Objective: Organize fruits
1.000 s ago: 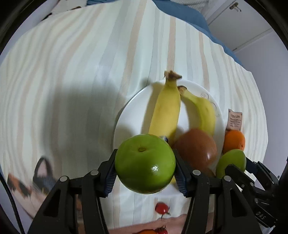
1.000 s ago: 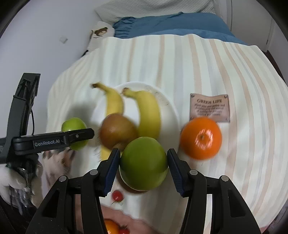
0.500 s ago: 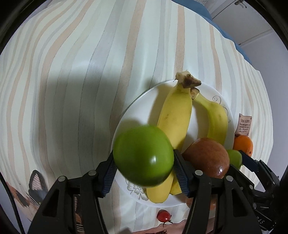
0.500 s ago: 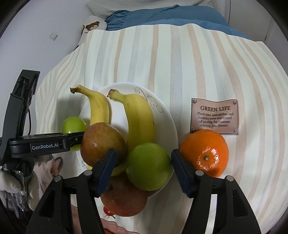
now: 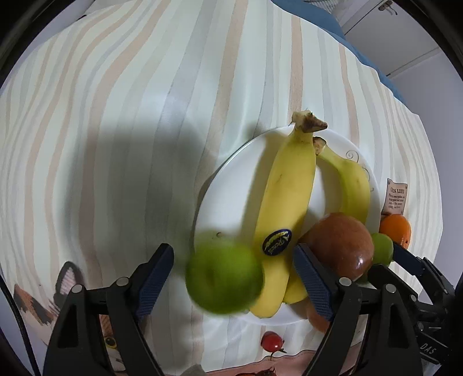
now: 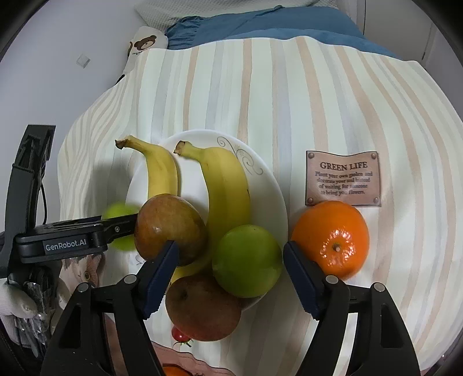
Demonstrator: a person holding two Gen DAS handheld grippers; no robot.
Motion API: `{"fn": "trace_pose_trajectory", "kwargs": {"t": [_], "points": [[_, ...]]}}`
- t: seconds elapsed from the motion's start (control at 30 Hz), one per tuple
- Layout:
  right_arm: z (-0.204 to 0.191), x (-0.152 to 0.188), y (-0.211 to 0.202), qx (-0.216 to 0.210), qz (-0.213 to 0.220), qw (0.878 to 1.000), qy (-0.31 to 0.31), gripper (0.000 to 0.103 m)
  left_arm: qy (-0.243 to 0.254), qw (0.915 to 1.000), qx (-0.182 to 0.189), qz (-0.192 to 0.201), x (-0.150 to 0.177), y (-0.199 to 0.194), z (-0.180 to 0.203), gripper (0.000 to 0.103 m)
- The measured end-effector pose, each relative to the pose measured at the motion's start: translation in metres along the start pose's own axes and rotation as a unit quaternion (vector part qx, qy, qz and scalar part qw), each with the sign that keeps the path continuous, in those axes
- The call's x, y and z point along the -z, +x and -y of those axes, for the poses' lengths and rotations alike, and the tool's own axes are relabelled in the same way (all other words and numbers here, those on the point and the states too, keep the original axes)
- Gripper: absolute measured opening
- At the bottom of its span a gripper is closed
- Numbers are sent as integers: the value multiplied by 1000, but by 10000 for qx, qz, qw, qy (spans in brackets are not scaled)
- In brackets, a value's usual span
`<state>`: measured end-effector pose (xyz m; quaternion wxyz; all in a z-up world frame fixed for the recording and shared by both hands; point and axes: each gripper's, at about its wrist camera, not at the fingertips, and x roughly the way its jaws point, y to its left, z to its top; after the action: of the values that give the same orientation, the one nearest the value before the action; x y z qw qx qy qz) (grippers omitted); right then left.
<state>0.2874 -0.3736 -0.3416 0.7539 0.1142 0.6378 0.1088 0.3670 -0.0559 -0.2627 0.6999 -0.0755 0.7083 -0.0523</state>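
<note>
Cream cloth striped in beige and grey, white plate with a grey swirl, two yellow bananas, green apples, brown-red fruit, bright orange, brown label with dark lettering, small red tomato, blue bedding, black claw arms with blue pads.

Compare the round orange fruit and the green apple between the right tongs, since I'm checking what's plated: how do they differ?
The round orange fruit is orange and lies on the striped cloth, off the white plate. The green apple is green and rests at the plate's rim. Both are round and glossy.
</note>
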Motion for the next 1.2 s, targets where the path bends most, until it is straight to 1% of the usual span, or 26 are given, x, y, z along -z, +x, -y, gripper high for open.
{"fn": "trace_pose_trajectory", "kwargs": {"t": [0.07, 0.13, 0.2, 0.33, 0.47, 0.53, 0.6, 0.63, 0.77, 0.83, 0.93, 1.0, 1.03, 1.13, 1.17, 1.2], "points": [[0, 2, -4, 25, 4, 10000, 4, 80, 8, 9999, -69, 83, 3, -5, 0, 90], [-2, 3, -8, 77, 28, 10000, -20, 84, 0, 9999, -61, 124, 7, -10, -1, 93], [-2, 4, -13, 124, 82, 9999, -18, 87, -20, 9998, -54, 178, 11, -14, -2, 93], [1, 7, -20, 132, 141, 9998, 73, 90, -36, 9995, -152, 290, 22, -21, -5, 93], [4, 14, -27, 100, 191, 9996, 154, 90, -6, 9987, -181, 484, 46, -33, -9, 93], [5, 20, -29, 85, 225, 9995, 185, 90, 11, 9979, -245, 593, 66, -38, -5, 93], [6, 26, -30, 67, 250, 9994, 227, 90, 59, 9985, -208, 510, 83, -33, 3, 93], [7, 30, -30, 55, 246, 9994, 250, 90, 101, 9991, -123, 385, 92, -27, 8, 93], [11, 42, -29, 59, 258, 9991, 322, 90, 298, 9996, 6, 26, 110, -2, 29, 93], [15, 48, -31, 91, 265, 9989, 366, 90, 402, 9992, -4, -90, 122, 8, 36, 92], [20, 57, -33, 167, 287, 9987, 392, 90, 580, 9981, -119, -185, 135, 20, 40, 91], [24, 62, -33, 177, 262, 9987, 404, 90, 634, 9974, -266, -229, 141, 30, 38, 84], [25, 65, -31, 172, 239, 9987, 417, 90, 642, 9970, -347, -259, 143, 34, 37, 71], [27, 73, -28, 146, 198, 9988, 419, 90, 724, 9965, -379, -189, 150, 37, 33, 67], [26, 75, -27, 132, 189, 9989, 417, 90, 793, 9956, -480, -120, 153, 34, 34, 61], [26, 77, -26, 126, 178, 9990, 401, 90, 842, 9948, -581, -12, 160, 31, 35, 50]]}}
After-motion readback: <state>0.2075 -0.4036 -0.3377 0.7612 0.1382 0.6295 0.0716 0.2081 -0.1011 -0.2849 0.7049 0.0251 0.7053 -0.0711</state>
